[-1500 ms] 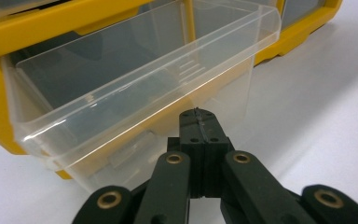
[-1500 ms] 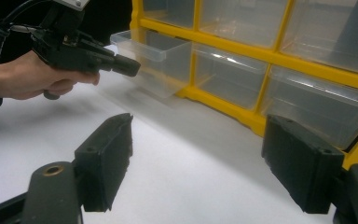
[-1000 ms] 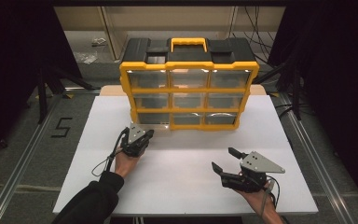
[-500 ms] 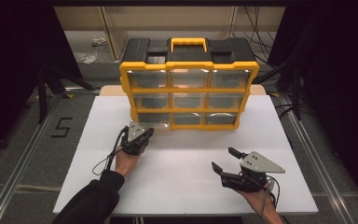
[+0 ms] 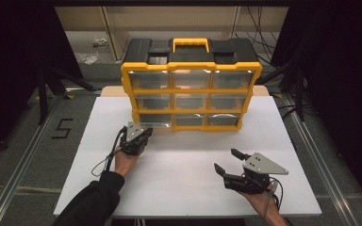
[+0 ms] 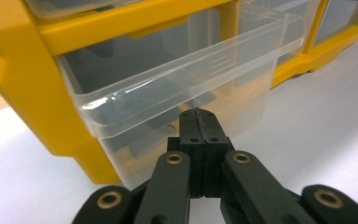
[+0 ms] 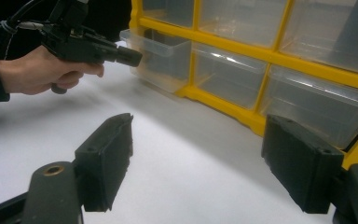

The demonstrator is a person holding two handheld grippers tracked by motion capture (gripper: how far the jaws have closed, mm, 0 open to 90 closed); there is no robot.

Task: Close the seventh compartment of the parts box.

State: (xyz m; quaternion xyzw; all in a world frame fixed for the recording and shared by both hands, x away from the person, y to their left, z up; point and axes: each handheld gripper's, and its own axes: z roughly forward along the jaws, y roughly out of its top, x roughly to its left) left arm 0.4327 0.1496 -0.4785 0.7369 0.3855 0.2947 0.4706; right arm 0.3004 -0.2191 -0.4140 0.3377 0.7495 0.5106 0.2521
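the yellow organizer [image 5: 191, 92] stands upright near the far edge of the white table [image 5: 179, 174], black top and yellow handle up, three rows of clear drawers facing the person. the bottom-left drawer [image 6: 168, 93] is pulled partway out of its slot, the one next to it looks flush with the frame.

left gripper [image 5: 141, 136] is right at that open drawer, low on the table, held level and pointing at its front. from its own camera the left gripper [image 6: 200, 116] has both jaws pressed tight together, nothing between them, tips just at the drawer's clear front wall; touching or a hair short, i can't tell.

right gripper [image 5: 227, 162] sits well apart on the near right of the table, aimed toward the organizer. its jaws stand wide apart, right gripper [image 7: 200, 163] holding nothing, only bare table between them. across the way the left hand [image 7: 42, 70] grips its tool by the drawer [image 7: 161, 58].
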